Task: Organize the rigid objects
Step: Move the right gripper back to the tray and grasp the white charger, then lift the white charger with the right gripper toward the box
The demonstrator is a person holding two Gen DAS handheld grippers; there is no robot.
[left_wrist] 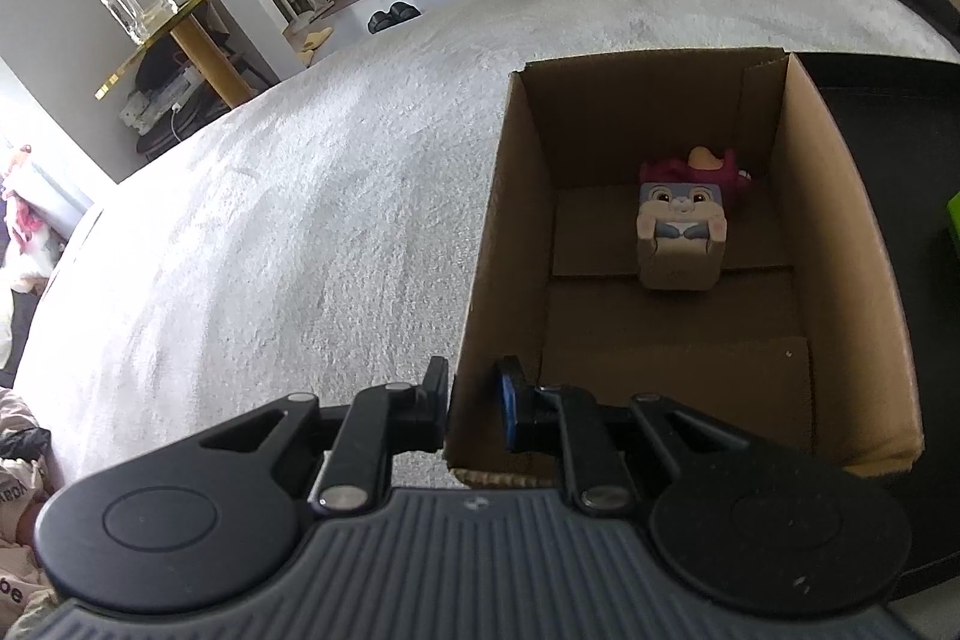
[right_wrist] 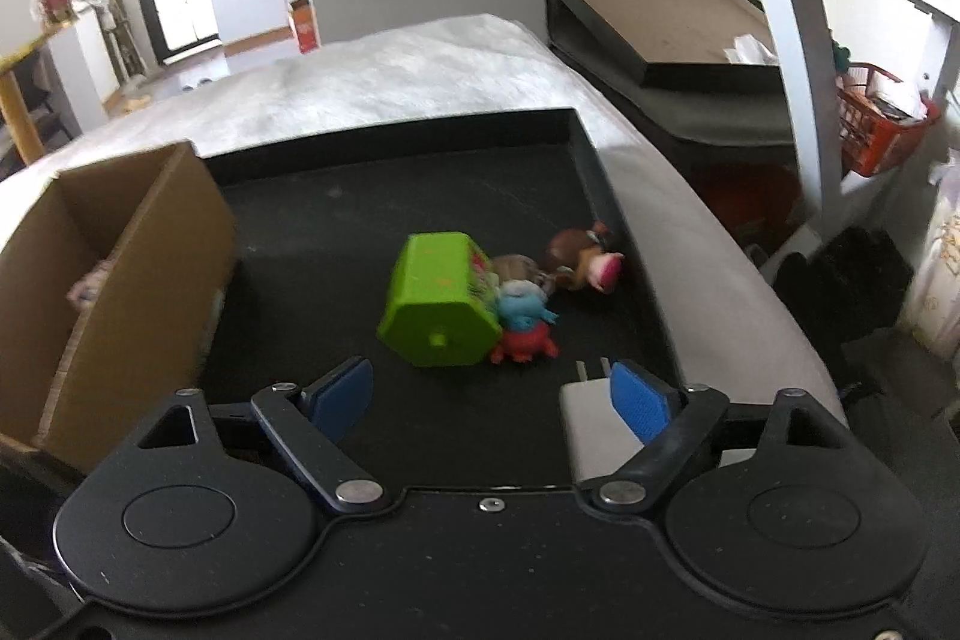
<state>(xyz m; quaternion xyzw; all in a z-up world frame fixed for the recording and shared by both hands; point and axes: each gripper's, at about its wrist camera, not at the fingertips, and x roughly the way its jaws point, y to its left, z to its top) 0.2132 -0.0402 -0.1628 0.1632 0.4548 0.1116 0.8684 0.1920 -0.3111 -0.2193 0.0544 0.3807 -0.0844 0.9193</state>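
Left gripper [left_wrist: 474, 403] pinches the cardboard box [left_wrist: 840, 244] wall; only this view shows the cube bunny toy [left_wrist: 681, 229] inside. Right gripper [right_wrist: 489, 397] spread over the black tray [right_wrist: 390, 184]: green toy [right_wrist: 441, 307], small figures [right_wrist: 528, 322], white charger [right_wrist: 591, 427] beside its right pad.

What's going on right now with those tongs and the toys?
Left tongs clamped on cardboard box wall. Right tongs open, empty, above black tray. Green toy ahead; white charger beside one finger.
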